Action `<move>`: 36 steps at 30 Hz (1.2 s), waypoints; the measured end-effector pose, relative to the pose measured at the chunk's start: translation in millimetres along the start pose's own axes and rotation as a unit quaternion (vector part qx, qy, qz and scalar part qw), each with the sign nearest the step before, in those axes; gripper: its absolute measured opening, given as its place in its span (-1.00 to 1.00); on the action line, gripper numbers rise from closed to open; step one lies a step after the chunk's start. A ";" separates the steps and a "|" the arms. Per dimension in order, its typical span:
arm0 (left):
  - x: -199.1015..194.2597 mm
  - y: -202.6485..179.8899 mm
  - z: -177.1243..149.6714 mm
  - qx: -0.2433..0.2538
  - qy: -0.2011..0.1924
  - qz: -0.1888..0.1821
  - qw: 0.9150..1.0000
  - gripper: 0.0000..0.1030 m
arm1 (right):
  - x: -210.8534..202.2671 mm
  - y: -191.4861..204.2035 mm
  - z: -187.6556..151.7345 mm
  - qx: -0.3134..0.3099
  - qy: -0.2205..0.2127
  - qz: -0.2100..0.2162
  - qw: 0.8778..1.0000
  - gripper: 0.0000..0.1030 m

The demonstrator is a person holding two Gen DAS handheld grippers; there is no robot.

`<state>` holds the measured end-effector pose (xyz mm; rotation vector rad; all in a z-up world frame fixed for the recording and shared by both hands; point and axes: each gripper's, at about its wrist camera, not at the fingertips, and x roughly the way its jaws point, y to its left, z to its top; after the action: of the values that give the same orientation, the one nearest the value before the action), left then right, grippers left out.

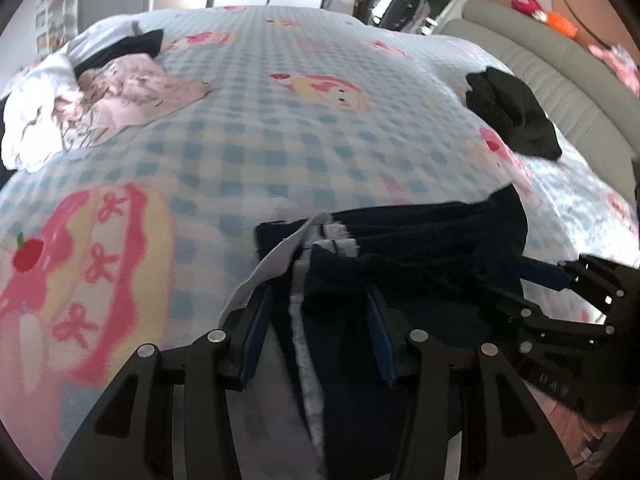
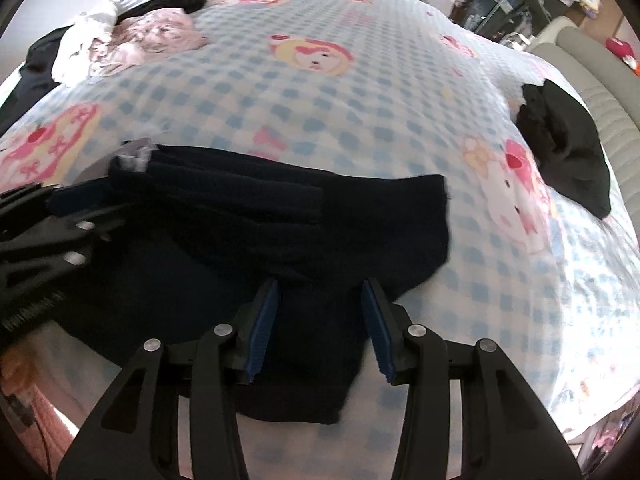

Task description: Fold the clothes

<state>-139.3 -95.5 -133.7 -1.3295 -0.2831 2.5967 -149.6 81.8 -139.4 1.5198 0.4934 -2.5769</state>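
Both grippers, left gripper [image 1: 318, 332] and right gripper [image 2: 320, 326], are standing with jaws apart over the dark garment [image 2: 280, 216], which is lying between unpressed pads on the bed [image 1: 280, 120]

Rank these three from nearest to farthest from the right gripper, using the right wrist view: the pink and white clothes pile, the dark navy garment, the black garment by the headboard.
1. Dark navy garment: directly under the right gripper.
2. Black garment: off to the right, near the grey headboard.
3. Pink and white clothes pile: far left corner of the bed.
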 end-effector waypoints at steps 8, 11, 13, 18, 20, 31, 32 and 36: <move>-24.1 36.2 -1.1 -0.117 -0.028 -0.123 0.985 -0.08 | -19.9 -46.3 -9.5 0.088 -0.015 0.023 0.996 -0.06; -23.5 22.4 -4.8 -0.065 -0.018 -0.064 0.996 -0.08 | -32.0 -44.2 -8.2 0.093 -0.025 0.072 0.993 -0.04; -19.3 17.0 -7.1 -0.044 -0.007 -0.031 0.998 -0.08 | -28.7 -33.7 -7.1 0.072 -0.018 0.074 0.995 -0.04; -30.3 35.5 -5.0 -0.069 -0.029 -0.009 0.997 -0.07 | -11.4 -24.7 -12.3 0.055 0.003 0.021 0.998 -0.05; -36.9 43.9 -4.1 -0.085 -0.042 -0.023 0.995 -0.08 | -22.2 -36.9 -16.7 0.082 -0.017 0.012 0.996 -0.05; -10.1 27.2 -6.7 -0.073 0.021 -0.099 0.992 0.10 | -4.5 -73.1 -37.2 0.180 0.011 0.191 0.965 0.00; -6.3 27.2 -8.1 -0.079 0.025 -0.103 0.991 0.14 | -3.8 -69.8 -39.7 0.183 0.008 0.206 0.961 0.03; 1.0 22.3 -11.2 -0.070 0.025 -0.086 0.993 0.14 | 11.0 -55.3 -31.2 0.175 0.028 0.201 0.963 0.10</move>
<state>-132.9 -115.8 -146.8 -1.3478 -0.5561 2.4347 -143.2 145.0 -150.6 1.5927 -0.2646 -2.3825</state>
